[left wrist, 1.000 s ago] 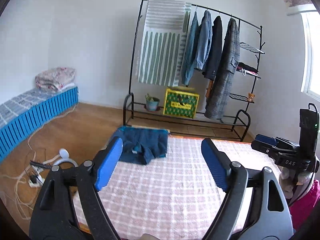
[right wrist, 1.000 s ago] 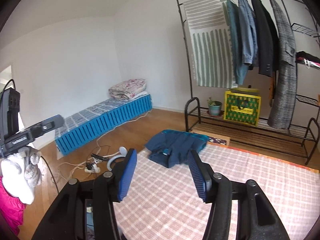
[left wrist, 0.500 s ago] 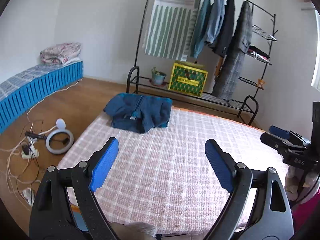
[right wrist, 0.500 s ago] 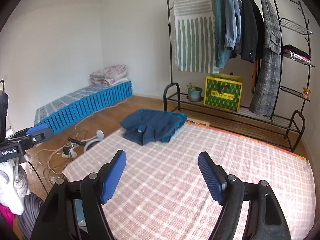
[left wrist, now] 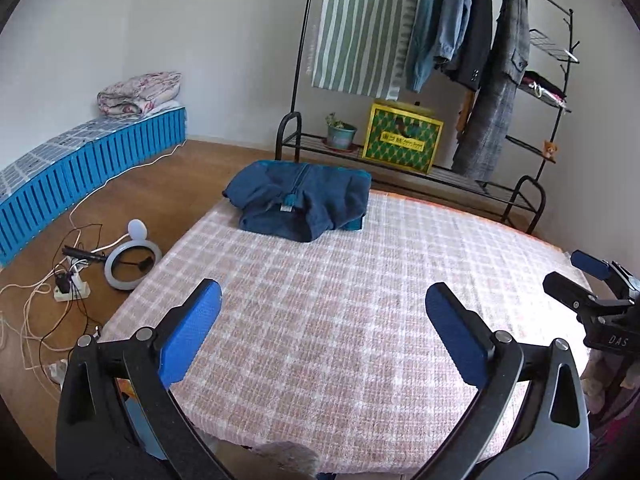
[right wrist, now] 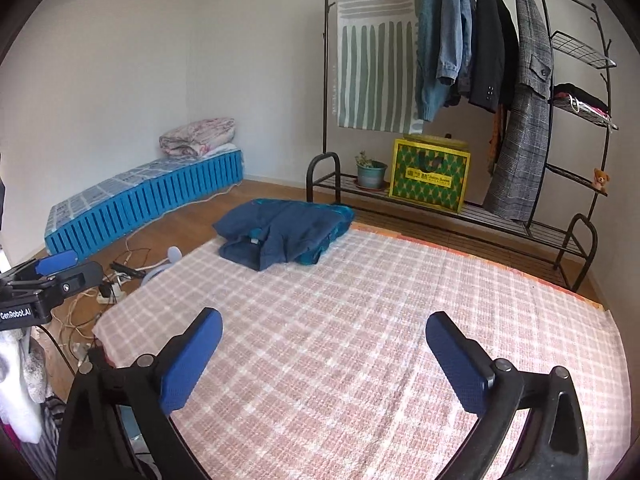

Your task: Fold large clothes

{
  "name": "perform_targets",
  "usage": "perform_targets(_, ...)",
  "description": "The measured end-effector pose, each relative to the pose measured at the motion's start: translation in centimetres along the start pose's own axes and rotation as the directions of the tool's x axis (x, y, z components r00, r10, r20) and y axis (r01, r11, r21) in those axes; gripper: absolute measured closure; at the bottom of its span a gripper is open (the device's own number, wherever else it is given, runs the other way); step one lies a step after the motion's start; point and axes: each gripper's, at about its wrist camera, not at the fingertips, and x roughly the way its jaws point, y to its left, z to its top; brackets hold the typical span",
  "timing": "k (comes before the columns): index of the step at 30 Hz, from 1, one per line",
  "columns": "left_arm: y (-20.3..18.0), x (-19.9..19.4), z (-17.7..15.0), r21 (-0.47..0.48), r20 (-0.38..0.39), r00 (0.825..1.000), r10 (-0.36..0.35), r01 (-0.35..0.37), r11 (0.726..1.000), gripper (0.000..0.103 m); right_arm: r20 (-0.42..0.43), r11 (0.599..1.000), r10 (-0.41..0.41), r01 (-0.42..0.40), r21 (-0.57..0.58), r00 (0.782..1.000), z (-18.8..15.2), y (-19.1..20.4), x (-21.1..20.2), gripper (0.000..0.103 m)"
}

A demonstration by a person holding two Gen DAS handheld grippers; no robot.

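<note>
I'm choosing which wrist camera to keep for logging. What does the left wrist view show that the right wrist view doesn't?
Only the left wrist view: the whole ring light on the floor and the right claw at its edge. Only the right wrist view: the left claw at its edge. Both: the blue garment folded on the checked blanket, the clothes rack, and claws opening on nothing.
</note>
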Motion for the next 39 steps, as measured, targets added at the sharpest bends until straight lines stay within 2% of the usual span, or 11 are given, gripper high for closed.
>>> perform_targets(3,0.1,0.3,-0.3,0.01,0.011,1.0,0.027,-0.027,1.0,0.0,-0.015,1.0,-0.002,0.002,0.015,1.0,-0.5,-0.2,0.7,0.0)
perform_targets(7,0.9,0.9,-0.7,-0.031,-0.027,1.0,-0.01,0.009,0.999,0.0,-0.019,0.999,-0.017,0.017,0.036,1.0,-1.2,-0.7,1.3,0.0)
perform_targets(9,1.2,1.2,-0.7,-0.041,-0.032,0.999,0.001,-0.002,0.999,0.0,-0.025,0.999,-0.019,0.02,0.039,1.0,-1.4,-0.8,1.6,0.0)
perform_targets(20,1.2,1.4,-1.0,-0.027,-0.033,0.999,0.027,-0.028,0.999,0.0,-0.038,0.998,-0.019,0.022,0.065,0.999,-1.9,-1.2,1.6,0.0)
perform_targets(39,0.6,1.3,-1.5,-0.013,-0.023,0.999,0.029,-0.029,1.0,0.0,-0.04,0.993,-0.005,0.01,0.12,0.999,-2.0,-2.2,1.1,0.0)
